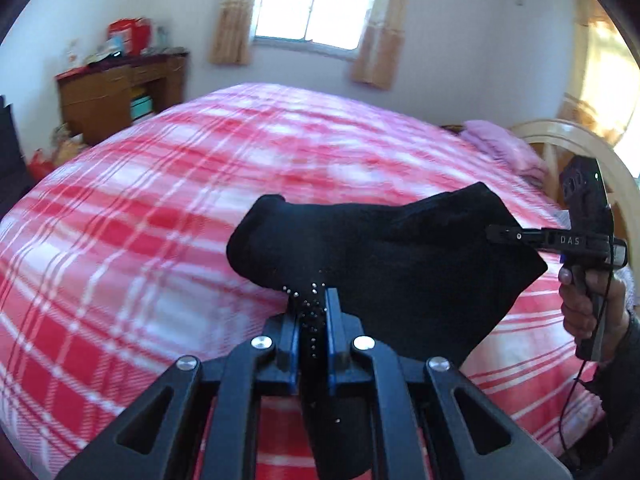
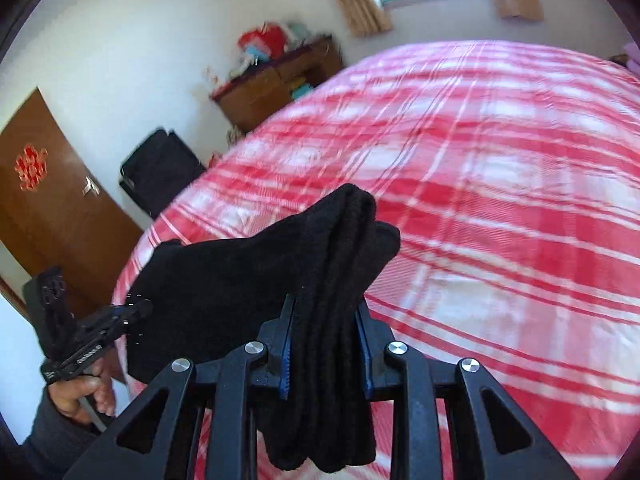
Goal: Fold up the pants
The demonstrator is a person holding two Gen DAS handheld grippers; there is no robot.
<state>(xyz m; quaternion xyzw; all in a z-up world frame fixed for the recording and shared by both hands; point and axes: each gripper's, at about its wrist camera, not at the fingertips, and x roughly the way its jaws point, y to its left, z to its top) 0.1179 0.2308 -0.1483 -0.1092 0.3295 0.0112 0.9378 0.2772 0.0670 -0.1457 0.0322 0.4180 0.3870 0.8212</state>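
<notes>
Clearly the pants (image 1: 384,264) hang bunched in the air above the bed (image 1: 160,200), the left gripper (image 1: 312,312) clenched on a thin edge and the right gripper (image 2: 326,336) clamped on a thick wad. Likely risks: the thin edge slipping free, or the layers landing uneven and rumpled.

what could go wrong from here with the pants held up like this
The left tongs pinch only a thin bit of the black pants, so it may slip free. The right tongs hold a thick bunch whose layers could shift. The pants hang above the bed, so they could land creased.
</notes>
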